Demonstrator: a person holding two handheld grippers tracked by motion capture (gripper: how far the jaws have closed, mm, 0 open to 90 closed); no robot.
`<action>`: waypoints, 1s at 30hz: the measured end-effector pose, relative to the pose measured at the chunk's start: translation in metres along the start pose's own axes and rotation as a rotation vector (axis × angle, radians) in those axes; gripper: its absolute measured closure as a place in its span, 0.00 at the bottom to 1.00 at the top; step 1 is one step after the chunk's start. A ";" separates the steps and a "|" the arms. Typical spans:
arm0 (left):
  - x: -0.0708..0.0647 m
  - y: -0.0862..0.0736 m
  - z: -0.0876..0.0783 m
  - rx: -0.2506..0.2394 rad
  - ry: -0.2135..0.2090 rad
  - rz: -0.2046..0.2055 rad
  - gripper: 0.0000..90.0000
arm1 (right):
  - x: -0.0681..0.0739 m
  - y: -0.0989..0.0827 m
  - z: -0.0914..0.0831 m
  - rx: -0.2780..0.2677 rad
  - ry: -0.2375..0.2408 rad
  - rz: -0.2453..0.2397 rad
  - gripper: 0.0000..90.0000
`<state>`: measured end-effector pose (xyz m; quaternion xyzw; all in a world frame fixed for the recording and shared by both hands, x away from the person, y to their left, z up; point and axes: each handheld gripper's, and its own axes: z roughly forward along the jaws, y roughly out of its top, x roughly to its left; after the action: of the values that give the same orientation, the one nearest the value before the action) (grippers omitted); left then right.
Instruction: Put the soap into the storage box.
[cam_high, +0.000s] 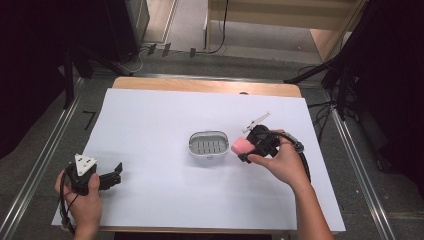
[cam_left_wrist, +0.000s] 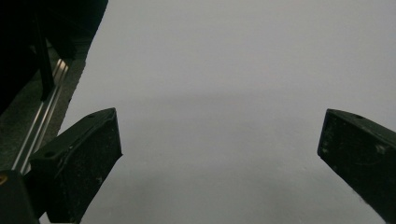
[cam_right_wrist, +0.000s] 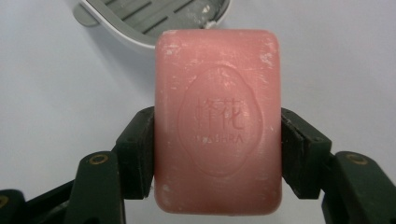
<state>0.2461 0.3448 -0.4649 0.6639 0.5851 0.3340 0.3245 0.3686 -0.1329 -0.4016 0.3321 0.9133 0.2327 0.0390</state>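
Pink soap bar (cam_right_wrist: 218, 121) sits clamped between the jaws of my right gripper (cam_high: 248, 148), the pads pressing on its two long sides; in the right gripper view I read an oval stamp with characters on its upper face. In the high view the soap bar (cam_high: 239, 145) hangs just beside the soap dish (cam_high: 208, 143), at the dish's three o'clock, with a narrow strip of white between them. The dish is a pale oval tray with a slotted grey insert, and it lies near the middle of the white sheet (cam_high: 165, 115) that covers the table. In the right gripper view the dish (cam_right_wrist: 140, 21) shows at twelve o'clock past the bar's far end.

My left gripper (cam_high: 114, 176) rests at about eight o'clock from the dish, well apart from it, near the sheet's front left corner. Its jaws stand spread wide with nothing but bare sheet (cam_left_wrist: 224, 93) between them.
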 end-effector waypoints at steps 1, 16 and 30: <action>0.000 0.000 0.000 0.000 0.000 -0.001 0.00 | 0.000 0.002 -0.001 -0.009 0.007 -0.006 0.43; 0.000 0.000 0.000 -0.002 -0.001 -0.001 0.00 | 0.007 0.025 0.001 -0.019 0.041 -0.125 0.43; 0.000 0.000 0.000 -0.001 -0.002 -0.001 0.00 | 0.014 0.045 0.007 -0.041 0.045 -0.203 0.43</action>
<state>0.2464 0.3449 -0.4650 0.6638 0.5851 0.3333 0.3256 0.3863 -0.0911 -0.3866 0.2316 0.9380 0.2535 0.0487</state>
